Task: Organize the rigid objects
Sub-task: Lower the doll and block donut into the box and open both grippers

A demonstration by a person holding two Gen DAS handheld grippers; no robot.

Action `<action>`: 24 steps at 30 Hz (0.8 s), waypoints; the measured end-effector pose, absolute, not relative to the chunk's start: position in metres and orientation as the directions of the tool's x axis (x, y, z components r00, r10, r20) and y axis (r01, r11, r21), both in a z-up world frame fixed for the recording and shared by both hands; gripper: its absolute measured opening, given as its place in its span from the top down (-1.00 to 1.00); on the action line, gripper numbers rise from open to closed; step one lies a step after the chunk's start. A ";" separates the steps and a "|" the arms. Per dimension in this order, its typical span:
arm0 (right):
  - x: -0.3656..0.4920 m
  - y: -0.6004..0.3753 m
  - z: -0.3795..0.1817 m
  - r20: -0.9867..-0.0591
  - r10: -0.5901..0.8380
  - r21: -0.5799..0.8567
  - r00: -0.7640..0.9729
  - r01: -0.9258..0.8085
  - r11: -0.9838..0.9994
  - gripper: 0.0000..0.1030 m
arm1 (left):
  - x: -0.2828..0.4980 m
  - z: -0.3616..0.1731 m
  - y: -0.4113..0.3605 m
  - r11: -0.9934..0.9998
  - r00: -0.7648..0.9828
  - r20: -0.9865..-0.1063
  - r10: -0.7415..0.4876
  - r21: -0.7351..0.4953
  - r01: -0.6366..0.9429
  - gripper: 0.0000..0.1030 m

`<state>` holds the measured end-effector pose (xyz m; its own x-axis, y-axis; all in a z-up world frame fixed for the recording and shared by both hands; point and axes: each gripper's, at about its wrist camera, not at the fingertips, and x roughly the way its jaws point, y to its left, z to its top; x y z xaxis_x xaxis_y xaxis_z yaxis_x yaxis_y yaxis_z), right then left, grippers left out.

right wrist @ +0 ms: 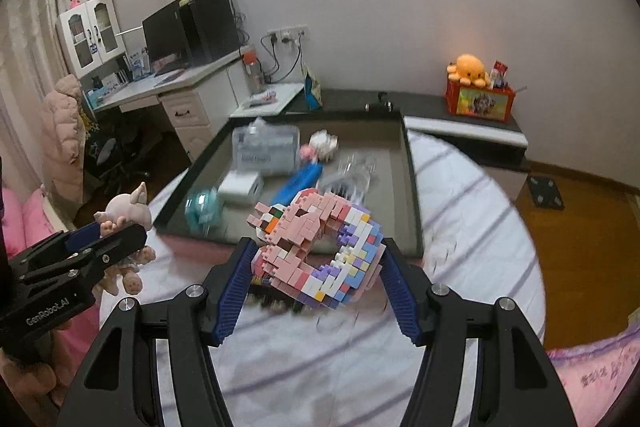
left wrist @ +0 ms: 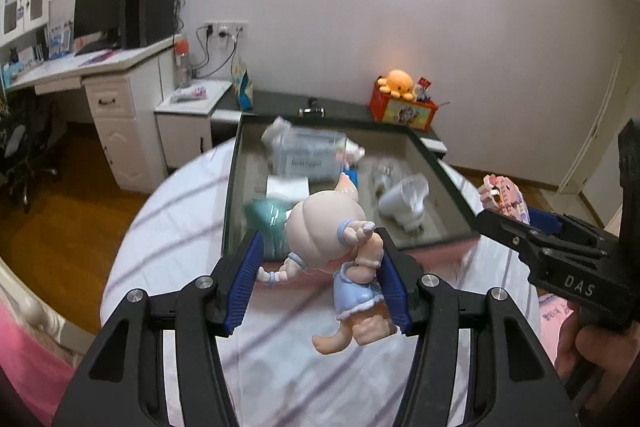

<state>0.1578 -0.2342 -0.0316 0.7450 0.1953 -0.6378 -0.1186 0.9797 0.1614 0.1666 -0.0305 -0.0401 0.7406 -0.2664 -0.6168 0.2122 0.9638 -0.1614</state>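
Note:
My left gripper (left wrist: 320, 267) is shut on a pink pig doll (left wrist: 332, 239) in a blue dress, held above the striped bedspread (left wrist: 180, 227) near the front edge of a dark tray (left wrist: 234, 171). The doll also shows in the right wrist view (right wrist: 128, 211). My right gripper (right wrist: 316, 275) is shut on a pink and pastel brick-built figure (right wrist: 316, 247), held just in front of the tray's (right wrist: 410, 187) near rim. The figure's edge shows in the left wrist view (left wrist: 500, 197).
The tray holds a clear plastic box (right wrist: 266, 147), a white block (right wrist: 240, 189), a teal ball (right wrist: 200, 209), a blue tube (right wrist: 298, 183), a small pink and white toy (right wrist: 320, 147) and clear plastic pieces (right wrist: 354, 171). A red box with an orange plush (right wrist: 478, 95) stands behind on a low cabinet.

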 end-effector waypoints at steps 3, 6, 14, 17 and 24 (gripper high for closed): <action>0.181 -0.240 -0.022 -0.631 0.187 0.154 0.753 -0.114 0.981 -0.23 | 0.187 -0.034 -0.038 0.962 0.747 -0.606 -0.273 -0.159 0.223 -0.10; 0.205 -0.244 -0.016 -0.629 0.178 0.147 0.757 -0.109 0.983 -0.23 | 0.209 -0.033 -0.047 0.960 0.746 -0.605 -0.279 -0.157 0.232 -0.10; 0.270 -0.252 -0.025 -0.661 0.167 0.141 0.731 -0.098 0.985 -0.23 | 0.256 -0.048 -0.070 0.958 0.727 -0.625 -0.284 -0.149 0.246 -0.10; 0.289 -0.255 -0.036 -0.683 0.167 0.144 0.711 -0.092 0.985 -0.23 | 0.272 -0.057 -0.075 0.959 0.717 -0.639 -0.279 -0.146 0.244 -0.10; 0.317 -0.255 -0.061 -0.728 0.163 0.145 0.666 -0.082 0.986 -0.23 | 0.297 -0.081 -0.083 0.963 0.680 -0.686 -0.258 -0.125 0.239 -0.10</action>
<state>0.3170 -0.2554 -0.0608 0.6657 0.1626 -0.7282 -0.0822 0.9860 0.1451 0.2967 -0.0833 -0.0807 0.6800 -0.2578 -0.6864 0.2392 0.9629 -0.1247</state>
